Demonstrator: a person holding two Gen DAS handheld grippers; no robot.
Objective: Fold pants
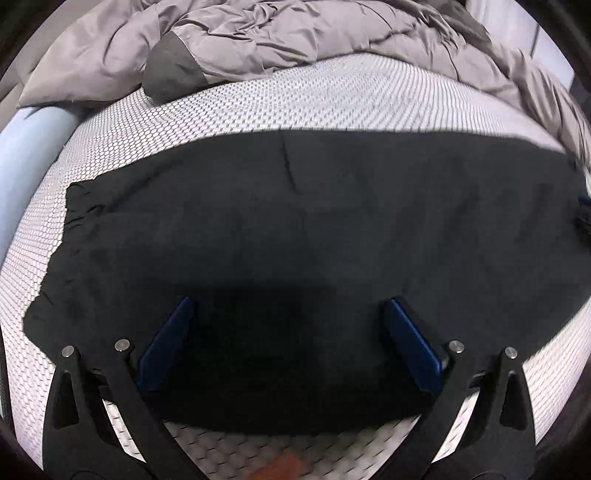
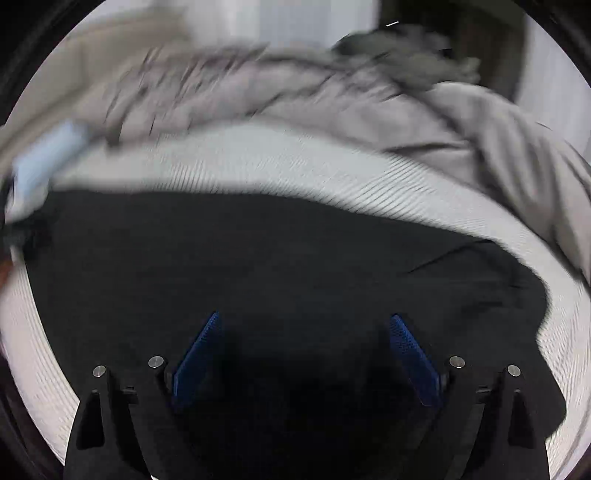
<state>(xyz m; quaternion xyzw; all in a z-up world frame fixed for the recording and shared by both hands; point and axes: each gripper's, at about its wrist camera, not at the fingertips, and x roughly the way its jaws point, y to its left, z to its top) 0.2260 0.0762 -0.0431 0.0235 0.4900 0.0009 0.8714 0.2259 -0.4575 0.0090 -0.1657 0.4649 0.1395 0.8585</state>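
left tongs [image 1: 288, 306] | right tongs [image 2: 304, 319] | black frames, blue pads, silver screws

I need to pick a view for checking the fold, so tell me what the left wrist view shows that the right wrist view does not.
Only the left wrist view shows the sharp honeycomb weave of the white mattress cover, a dark grey patch on the bedding, and the pants' near edge with cover below it. Only the right wrist view shows a crease near the pants' right end, and it is motion-blurred. Both show the black pants spread flat, the crumpled grey duvet behind, and an open gripper over the cloth: left gripper, right gripper.
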